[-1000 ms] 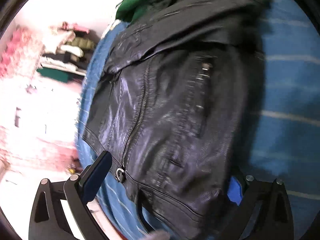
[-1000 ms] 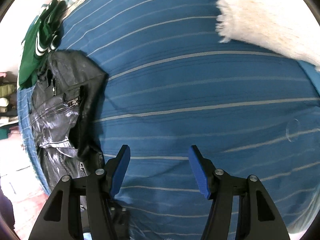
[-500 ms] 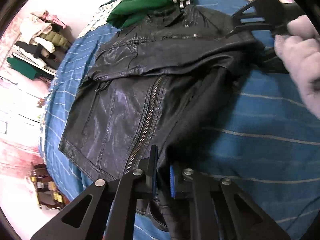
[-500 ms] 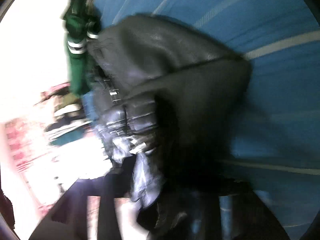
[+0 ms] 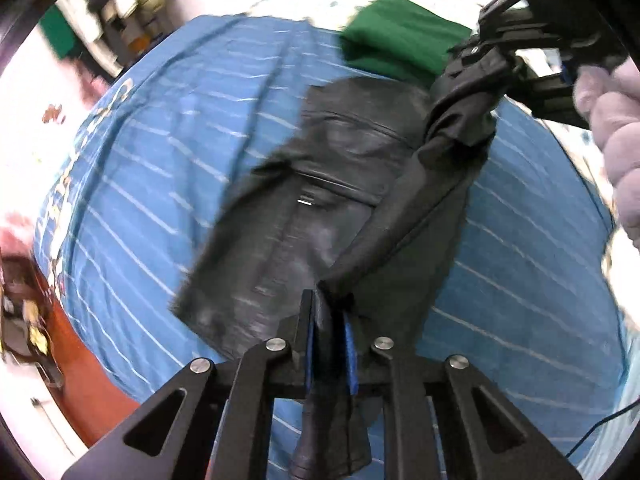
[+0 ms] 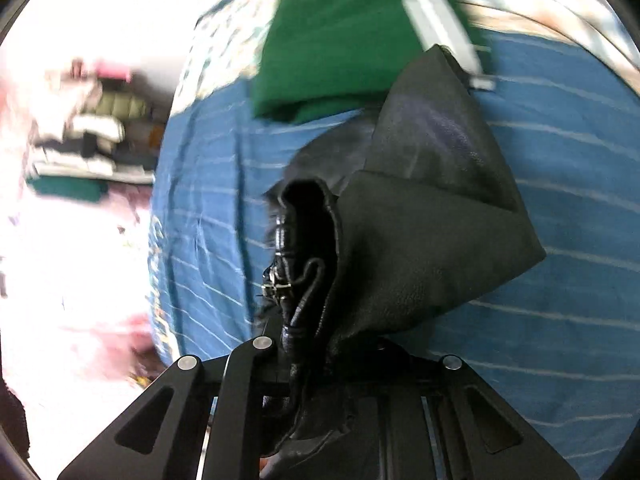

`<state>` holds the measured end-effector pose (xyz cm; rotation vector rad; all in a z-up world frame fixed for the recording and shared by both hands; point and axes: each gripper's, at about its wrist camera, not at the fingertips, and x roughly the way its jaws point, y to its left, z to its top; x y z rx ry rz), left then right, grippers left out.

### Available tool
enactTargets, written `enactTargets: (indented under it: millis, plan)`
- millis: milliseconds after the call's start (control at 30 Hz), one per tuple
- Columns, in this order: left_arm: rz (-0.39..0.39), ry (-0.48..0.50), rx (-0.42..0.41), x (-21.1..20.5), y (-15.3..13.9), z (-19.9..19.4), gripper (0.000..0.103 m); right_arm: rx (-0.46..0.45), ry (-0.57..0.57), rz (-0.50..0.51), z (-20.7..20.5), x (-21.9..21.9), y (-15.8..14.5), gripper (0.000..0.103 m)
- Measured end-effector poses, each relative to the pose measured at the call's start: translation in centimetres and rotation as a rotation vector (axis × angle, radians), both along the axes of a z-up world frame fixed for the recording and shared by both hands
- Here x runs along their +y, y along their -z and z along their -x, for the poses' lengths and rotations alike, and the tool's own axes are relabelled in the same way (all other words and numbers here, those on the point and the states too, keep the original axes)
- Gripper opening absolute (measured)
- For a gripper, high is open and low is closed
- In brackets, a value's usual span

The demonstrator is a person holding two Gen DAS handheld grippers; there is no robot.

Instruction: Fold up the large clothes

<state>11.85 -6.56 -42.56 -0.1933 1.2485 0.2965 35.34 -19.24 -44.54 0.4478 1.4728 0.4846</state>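
Note:
A black leather jacket (image 5: 320,200) hangs lifted above the blue striped bed (image 5: 152,200). My left gripper (image 5: 329,344) is shut on the jacket's lower edge. In the left wrist view my right gripper (image 5: 516,60) grips the far end at upper right, with the person's hand beside it. In the right wrist view my right gripper (image 6: 316,356) is shut on bunched black leather (image 6: 420,240); its blue pads are hidden by the fabric. The jacket is stretched between the two grippers.
A folded green garment (image 6: 340,48) with white stripes lies at the far end of the bed (image 6: 580,280); it also shows in the left wrist view (image 5: 400,44). Stacked clothes on shelves (image 6: 88,136) stand off the bed to the left. Red floor (image 5: 76,392) lies below the bed edge.
Both grippers closed on the jacket and lifted it off the bed. A second ago it lay flat with both grippers open. The views swung toward the green garment.

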Motion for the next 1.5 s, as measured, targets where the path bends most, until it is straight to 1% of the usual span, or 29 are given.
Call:
enactTargets:
  millis: [100, 133, 167, 200, 233, 267, 300, 333, 400, 433, 467, 533, 600, 633, 667, 733, 833, 900, 933, 967, 1000, 1033, 1067, 1133, 1167, 1300, 1400, 1467, 1500]
  plan:
    - [0.04, -0.046, 0.009, 4.9, 1.7, -0.7, 0.016, 0.022, -0.058, 0.104, -1.5, 8.3, 1.8, 0.016]
    - [0.046, -0.057, 0.012, 6.4, 2.5, -1.0, 0.022, 0.033, -0.081, 0.146, -2.1, 11.1, 3.1, 0.019]
    - [0.054, -0.089, 0.026, 8.3, 3.7, -1.2, 0.027, 0.047, -0.085, 0.165, -2.5, 12.6, 4.0, 0.03]
    - [0.064, -0.112, 0.035, 9.6, 4.2, -1.1, 0.039, 0.072, -0.108, 0.186, -3.1, 14.8, 5.6, 0.036]
    - [0.078, -0.14, 0.046, 11.2, 5.0, -1.0, 0.057, 0.095, -0.134, 0.2, -3.6, 16.7, 7.1, 0.047]
    - [0.104, -0.171, 0.053, 12.8, 5.6, -0.7, 0.066, 0.108, -0.145, 0.198, -3.6, 17.1, 8.0, 0.058]
    - [0.121, -0.206, 0.052, 14.2, 6.0, -0.3, 0.075, 0.128, -0.157, 0.158, -3.8, 17.9, 8.6, 0.063]
    - [0.141, -0.23, 0.048, 15.2, 6.2, 0.1, 0.076, 0.137, -0.164, 0.102, -3.7, 18.0, 8.6, 0.063]
    - [0.177, -0.271, 0.037, 16.5, 6.3, 1.0, 0.078, 0.144, -0.179, -0.091, -4.2, 17.4, 7.4, 0.064]
    - [0.178, -0.279, 0.038, 16.6, 6.4, 1.3, 0.082, 0.144, -0.178, -0.152, -4.3, 16.5, 6.6, 0.067]
    - [0.176, -0.279, 0.041, 16.3, 6.9, 1.5, 0.084, 0.117, -0.157, -0.168, -4.3, 14.3, 5.6, 0.07]
    - [0.136, -0.269, 0.078, 15.2, 8.4, 0.9, 0.084, 0.058, -0.103, -0.112, -4.4, 10.2, 4.8, 0.07]
    - [0.076, -0.266, 0.112, 14.4, 10.4, 0.3, 0.084, 0.02, -0.022, 0.017, -4.9, 4.2, 5.5, 0.07]
    - [0.028, -0.266, 0.148, 14.1, 11.9, 0.0, 0.084, 0.026, 0.012, 0.053, -5.3, 2.1, 6.4, 0.07]
    - [0.016, -0.265, 0.188, 14.0, 13.6, -0.1, 0.084, 0.044, 0.048, 0.07, -5.8, -0.2, 8.0, 0.07]
    - [0.049, -0.293, 0.2, 14.7, 15.2, 0.1, 0.095, 0.08, 0.088, 0.066, -6.5, -2.7, 11.0, 0.07]
    - [0.103, -0.335, 0.199, 15.8, 15.6, 0.5, 0.098, 0.148, 0.084, -0.09, -8.3, -3.9, 16.5, 0.07]
    - [0.096, -0.323, 0.201, 15.8, 15.4, 0.5, 0.098, 0.166, 0.057, -0.213, -9.3, -2.6, 19.6, 0.07]
    - [0.08, -0.306, 0.205, 15.7, 15.3, 0.4, 0.098, 0.139, 0.057, -0.232, -9.4, -2.0, 20.1, 0.058]
    - [0.067, -0.295, 0.21, 15.7, 15.0, 0.2, 0.098, 0.113, 0.064, -0.242, -9.3, -1.5, 20.2, 0.042]
    - [0.049, -0.286, 0.213, 15.6, 14.5, 0.1, 0.098, 0.1, 0.082, -0.236, -8.7, -1.1, 20.2, 0.036]
    - [0.038, -0.282, 0.213, 15.5, 14.0, 0.0, 0.098, 0.094, 0.119, -0.257, -8.2, -1.4, 20.0, 0.024]
    - [0.023, -0.279, 0.211, 15.6, 13.3, 0.0, 0.098, 0.093, 0.175, -0.286, -7.3, -2.2, 19.4, 0.017]
    - [-0.005, -0.289, 0.207, 16.0, 11.8, 0.6, 0.098, 0.102, 0.291, -0.348, -4.9, -4.6, 18.2, 0.015]
    - [-0.014, -0.299, 0.199, 16.4, 10.9, 1.1, 0.098, 0.106, 0.334, -0.354, -3.5, -5.8, 17.5, 0.015]
    - [-0.048, -0.32, 0.185, 17.3, 8.2, 3.1, 0.098, 0.193, 0.659, -0.354, 6.6, -14.2, 15.3, 0.015]
    - [-0.051, -0.3, 0.202, 16.7, 7.7, 3.8, 0.098, 0.232, 0.793, -0.252, 15.0, -20.4, 13.2, 0.016]
    - [-0.049, -0.273, 0.209, 15.7, 7.7, 3.7, 0.098, 0.293, 0.838, -0.168, 20.5, -23.7, 12.7, 0.03]
    - [-0.053, -0.261, 0.211, 15.3, 7.8, 3.3, 0.098, 0.332, 0.823, -0.115, 22.3, -25.0, 12.9, 0.035]
